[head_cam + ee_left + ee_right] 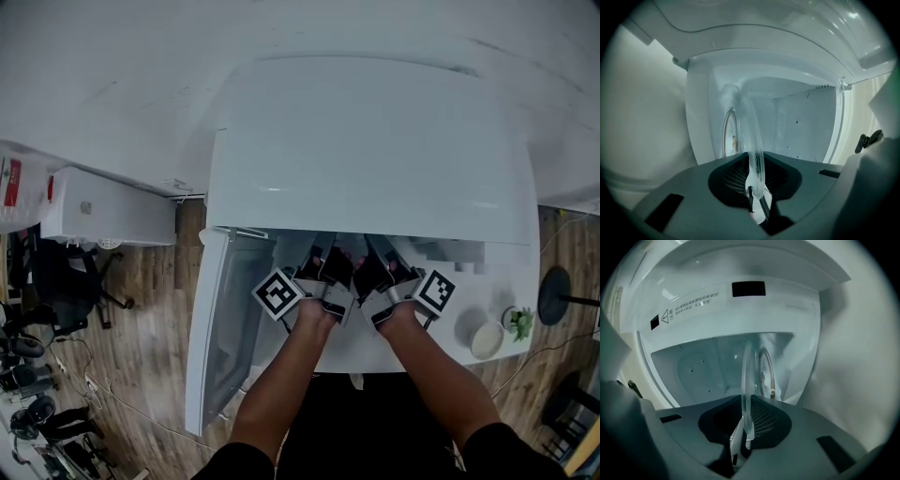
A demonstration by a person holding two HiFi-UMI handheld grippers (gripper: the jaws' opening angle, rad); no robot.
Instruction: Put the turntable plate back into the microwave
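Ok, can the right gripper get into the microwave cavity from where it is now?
Probably yes: the door stands open and the cavity lies straight ahead of the right gripper with nothing between. Its jaws are shut on the glass plate, though, as are those of the left gripper.

Side by side at the mouth of the microwave [370, 141] before me, my left hand-held gripper [322, 265] and right hand-held gripper [378, 267] hold the turntable plate [752, 136] reaching inside, the door [220, 328] open at my left, a bowl [487, 339] on the surface [473, 286] at my right.
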